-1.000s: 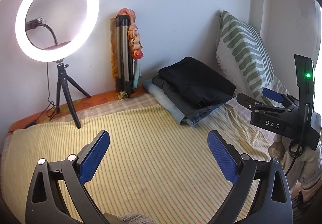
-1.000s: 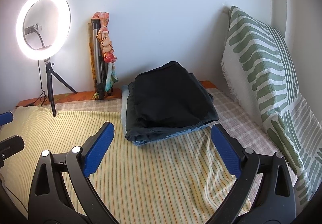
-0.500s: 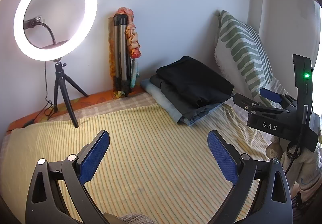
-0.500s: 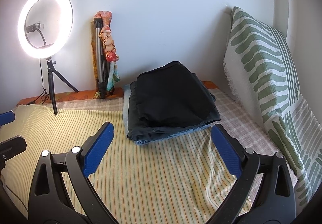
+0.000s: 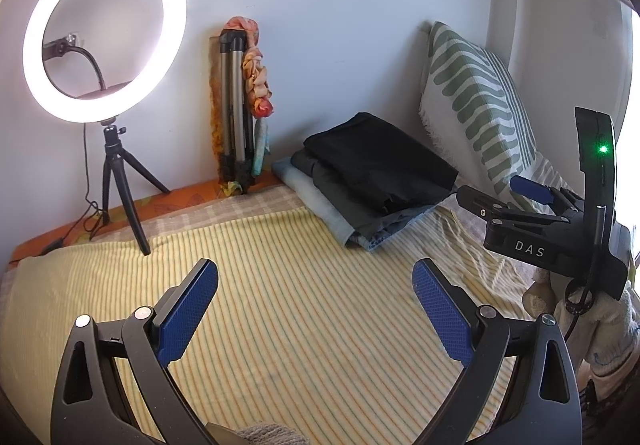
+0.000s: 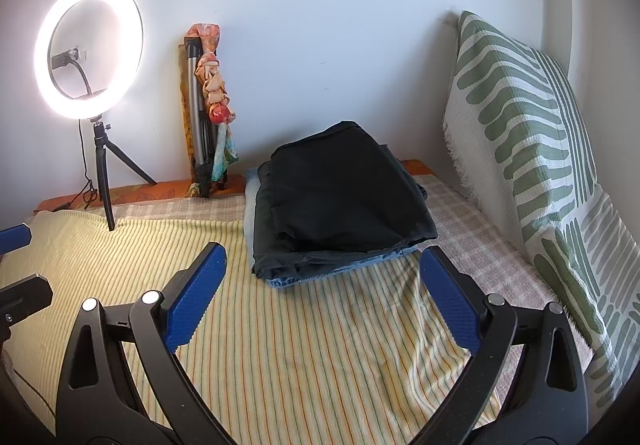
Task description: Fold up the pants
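Both the left gripper [image 5: 315, 311] and right gripper [image 6: 323, 295] gape wide, empty, near folded pants [image 6: 340, 201].

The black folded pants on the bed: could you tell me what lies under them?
Under the black pants lie a dark grey garment and a light blue one; only their edges show.

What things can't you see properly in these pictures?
- Blue garment: right view, dark pants stacked on top hide all but its edges.
- Right gripper: left view, seen side-on, one finger behind the other.
- Ring light plug: both views, glare washes it out.
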The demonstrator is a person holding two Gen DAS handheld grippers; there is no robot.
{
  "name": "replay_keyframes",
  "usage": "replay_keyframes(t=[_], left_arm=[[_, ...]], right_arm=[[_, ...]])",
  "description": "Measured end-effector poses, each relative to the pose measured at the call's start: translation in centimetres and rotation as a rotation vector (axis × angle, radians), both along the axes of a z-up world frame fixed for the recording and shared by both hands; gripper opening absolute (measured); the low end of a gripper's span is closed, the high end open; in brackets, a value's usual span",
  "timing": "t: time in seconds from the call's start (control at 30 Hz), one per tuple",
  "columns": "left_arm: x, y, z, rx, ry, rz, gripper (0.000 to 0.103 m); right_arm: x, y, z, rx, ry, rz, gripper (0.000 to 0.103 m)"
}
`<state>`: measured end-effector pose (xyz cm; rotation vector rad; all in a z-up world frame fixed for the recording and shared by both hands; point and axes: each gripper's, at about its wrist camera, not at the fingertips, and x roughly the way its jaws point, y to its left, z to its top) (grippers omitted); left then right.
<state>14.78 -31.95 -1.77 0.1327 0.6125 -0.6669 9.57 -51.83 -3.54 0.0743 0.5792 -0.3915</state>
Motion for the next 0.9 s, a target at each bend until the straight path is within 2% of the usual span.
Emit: replay_keyframes(t=[0.67, 0.9], left_arm=[[0.02, 0.40, 0.26, -0.019, 0.003, 0.010, 0.098], [-0.67, 0.61, 0.40, -0.024, -0.039, -0.003, 0.098]], right_arm=[[-0.10, 0.35, -0.06, 0.005, 0.003, 0.004, 0.099], [-0.20, 0.78, -0.17, 0.020, 0.009, 0.005, 0.099]])
